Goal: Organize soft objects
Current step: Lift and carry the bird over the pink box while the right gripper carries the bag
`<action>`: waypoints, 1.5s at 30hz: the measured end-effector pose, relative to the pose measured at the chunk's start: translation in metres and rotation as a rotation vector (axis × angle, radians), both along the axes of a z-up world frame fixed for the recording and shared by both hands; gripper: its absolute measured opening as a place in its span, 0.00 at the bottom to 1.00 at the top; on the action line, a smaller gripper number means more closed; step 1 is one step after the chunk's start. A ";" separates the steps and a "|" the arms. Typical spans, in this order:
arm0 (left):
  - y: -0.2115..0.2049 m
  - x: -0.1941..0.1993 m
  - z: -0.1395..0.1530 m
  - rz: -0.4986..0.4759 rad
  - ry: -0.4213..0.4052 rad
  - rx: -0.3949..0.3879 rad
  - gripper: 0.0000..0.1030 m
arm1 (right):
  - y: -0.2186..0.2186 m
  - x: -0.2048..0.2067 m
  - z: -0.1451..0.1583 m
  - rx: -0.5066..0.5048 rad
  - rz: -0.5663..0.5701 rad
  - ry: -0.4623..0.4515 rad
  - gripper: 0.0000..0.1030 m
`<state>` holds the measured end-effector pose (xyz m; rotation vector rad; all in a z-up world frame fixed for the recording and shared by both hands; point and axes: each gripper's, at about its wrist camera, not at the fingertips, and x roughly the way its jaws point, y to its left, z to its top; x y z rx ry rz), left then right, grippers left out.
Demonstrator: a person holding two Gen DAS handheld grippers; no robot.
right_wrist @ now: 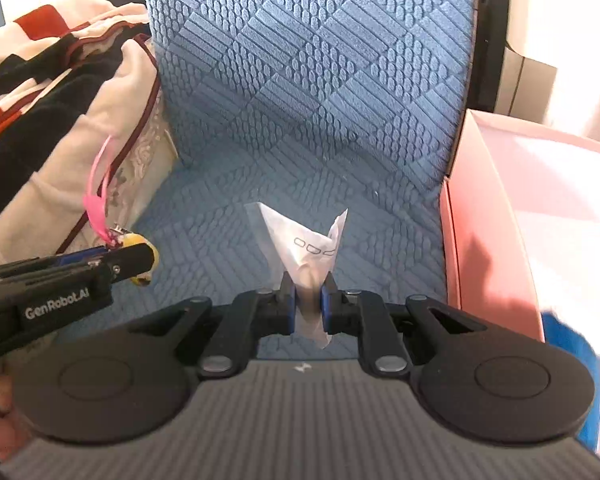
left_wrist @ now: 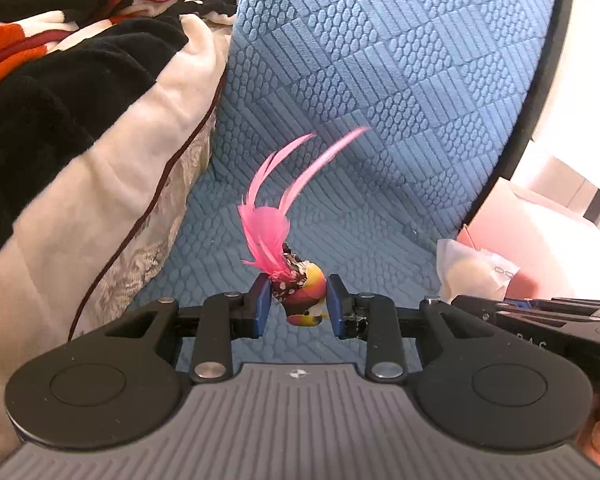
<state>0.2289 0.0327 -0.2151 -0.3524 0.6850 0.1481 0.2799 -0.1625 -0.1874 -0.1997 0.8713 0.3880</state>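
My left gripper (left_wrist: 298, 305) is shut on a small toy bird (left_wrist: 304, 294) with a red-yellow body and long pink feathers, held above the blue textured chair seat (left_wrist: 340, 216). It also shows in the right wrist view, where the left gripper (right_wrist: 137, 258) comes in from the left with the bird (right_wrist: 141, 246). My right gripper (right_wrist: 307, 302) is shut on a crumpled white plastic packet (right_wrist: 300, 240), held over the same seat (right_wrist: 227, 232). The packet also shows in the left wrist view (left_wrist: 470, 270) at the right.
A pile of blankets in black, white, red and orange (left_wrist: 79, 92) lies on the left of the chair, also in the right wrist view (right_wrist: 39, 92). A pink box (right_wrist: 532, 216) stands to the right of the chair. The chair back (right_wrist: 312, 48) rises ahead.
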 end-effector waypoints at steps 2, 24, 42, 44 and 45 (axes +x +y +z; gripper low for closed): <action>-0.003 -0.005 0.000 -0.005 0.003 0.008 0.34 | -0.002 -0.007 0.002 -0.003 0.003 -0.002 0.15; -0.020 -0.062 -0.001 -0.105 0.032 -0.013 0.34 | -0.032 -0.071 0.004 -0.047 -0.002 0.025 0.16; -0.027 -0.064 0.051 -0.109 0.029 -0.050 0.34 | -0.058 -0.074 0.074 0.060 0.050 -0.028 0.15; -0.031 -0.063 0.060 -0.107 0.021 -0.056 0.34 | -0.063 -0.073 0.084 0.069 0.053 -0.037 0.16; -0.034 -0.062 0.064 -0.111 0.022 -0.055 0.34 | -0.065 -0.072 0.088 0.077 0.052 -0.042 0.15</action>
